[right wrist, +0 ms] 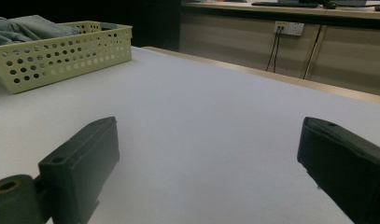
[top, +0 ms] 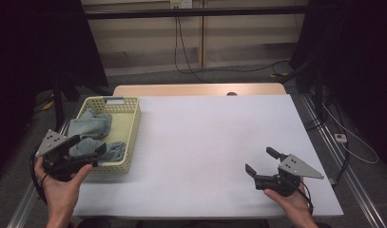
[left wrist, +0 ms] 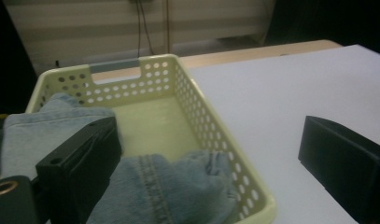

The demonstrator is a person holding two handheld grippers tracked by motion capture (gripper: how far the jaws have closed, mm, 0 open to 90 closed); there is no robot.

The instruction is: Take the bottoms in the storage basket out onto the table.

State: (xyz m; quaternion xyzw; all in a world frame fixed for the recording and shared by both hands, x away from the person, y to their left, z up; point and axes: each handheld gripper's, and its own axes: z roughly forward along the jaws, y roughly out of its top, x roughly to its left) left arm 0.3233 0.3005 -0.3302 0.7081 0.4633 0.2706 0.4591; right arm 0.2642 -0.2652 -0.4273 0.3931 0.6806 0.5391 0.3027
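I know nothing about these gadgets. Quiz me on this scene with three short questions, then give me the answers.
1. True or false: the left gripper is clamped on the denim.
2. What holds the denim? A) yellow basket B) cardboard box C) metal tray
3. Fill in: the right gripper hangs over the bare white ____.

Key: 1 false, jaws open around the cloth; 2 A, the basket; 3 table.

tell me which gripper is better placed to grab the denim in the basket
Left. The left gripper hangs open right at the basket, jaws either side of the denim cloth. The right gripper is open across the table, far from it.
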